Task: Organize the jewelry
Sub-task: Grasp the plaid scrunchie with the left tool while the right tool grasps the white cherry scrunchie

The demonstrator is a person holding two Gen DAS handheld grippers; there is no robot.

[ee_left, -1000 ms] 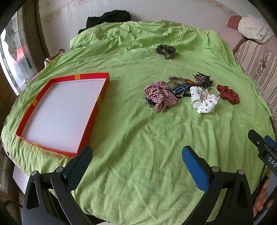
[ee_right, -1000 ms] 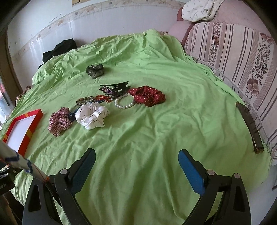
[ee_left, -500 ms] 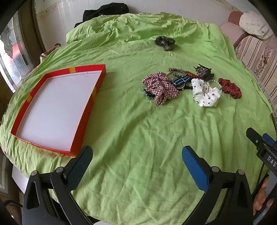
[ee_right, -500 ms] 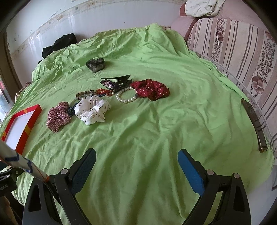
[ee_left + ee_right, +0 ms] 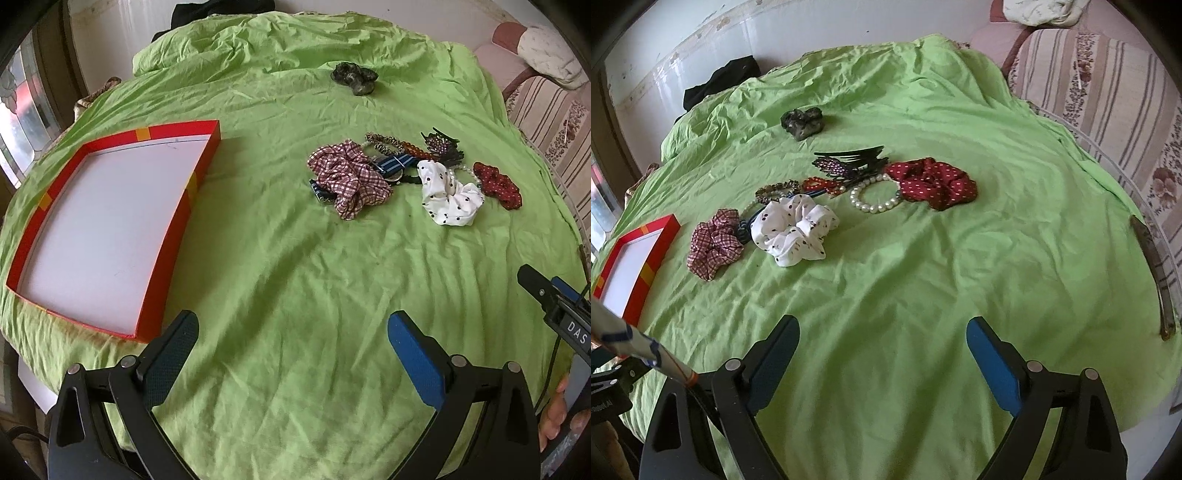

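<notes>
Left wrist | both grippers [image 5: 291,347] [image 5: 882,347] spread, empty | red tray [image 5: 159,258] long axis runs away from camera

Rumpled green sheet [image 5: 923,277], striped floral sofa [image 5: 1108,92], black garment [image 5: 720,81] by the wall.

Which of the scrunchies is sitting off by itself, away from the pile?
The dark olive scrunchie; it lies alone farther back on the green cloth, while the plaid, white dotted and red dotted ones cluster together.
</notes>
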